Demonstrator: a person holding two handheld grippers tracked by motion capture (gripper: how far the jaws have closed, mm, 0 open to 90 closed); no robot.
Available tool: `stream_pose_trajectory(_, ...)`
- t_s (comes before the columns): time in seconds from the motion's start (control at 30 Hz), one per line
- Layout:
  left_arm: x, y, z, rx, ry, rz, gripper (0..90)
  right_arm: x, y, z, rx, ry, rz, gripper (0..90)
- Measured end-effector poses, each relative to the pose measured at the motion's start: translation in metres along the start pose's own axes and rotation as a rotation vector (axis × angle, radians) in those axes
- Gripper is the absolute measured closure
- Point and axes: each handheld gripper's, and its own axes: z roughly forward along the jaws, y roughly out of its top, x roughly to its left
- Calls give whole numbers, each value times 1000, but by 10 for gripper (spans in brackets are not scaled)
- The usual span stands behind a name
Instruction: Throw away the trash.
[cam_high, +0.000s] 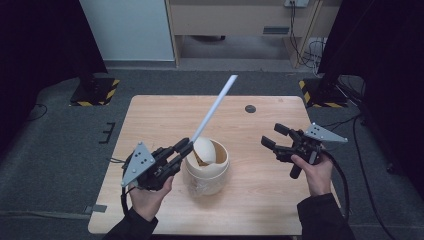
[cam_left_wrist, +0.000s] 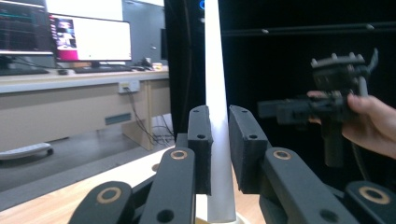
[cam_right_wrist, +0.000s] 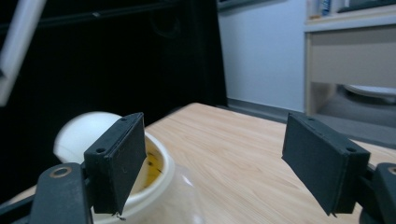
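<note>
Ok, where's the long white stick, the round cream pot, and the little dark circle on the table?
Long white stick (cam_high: 215, 107), high view, mid-shaft.
Round cream pot (cam_high: 207, 181), high view, front wall.
Little dark circle (cam_high: 250, 108), high view, its centre.

My left claw (cam_high: 183, 148) grips a white tube (cam_high: 214, 108) above the cream jar (cam_high: 206, 170); my right claw (cam_high: 274, 136) hangs open.

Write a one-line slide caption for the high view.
Left gripper grips a long white rod over a cream bin while the open right gripper waits alongside.
</note>
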Motion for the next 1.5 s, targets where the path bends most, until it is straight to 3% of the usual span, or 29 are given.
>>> stream_pose_trajectory(0.17,-15,-7,13,33,-47,15,792,11,9,4,-31,54,1,223)
stream_pose_trajectory(0.43,-26,-14,28,69,-83,28,791,26,16,11,-42,111,-4,235)
stream_pose_trajectory(0.87,-41,-27,40,117,-128,52,792,34,20,13,-46,163,8,277)
stream_pose_trajectory(1.0,-44,-30,42,128,-137,55,792,35,20,13,-40,185,32,309)
stream_pose_trajectory(1.33,-48,-34,45,148,-153,60,792,37,19,14,-22,251,80,493)
stream_pose_trajectory(1.5,-49,-37,47,159,-163,54,791,40,20,12,-29,301,122,672)
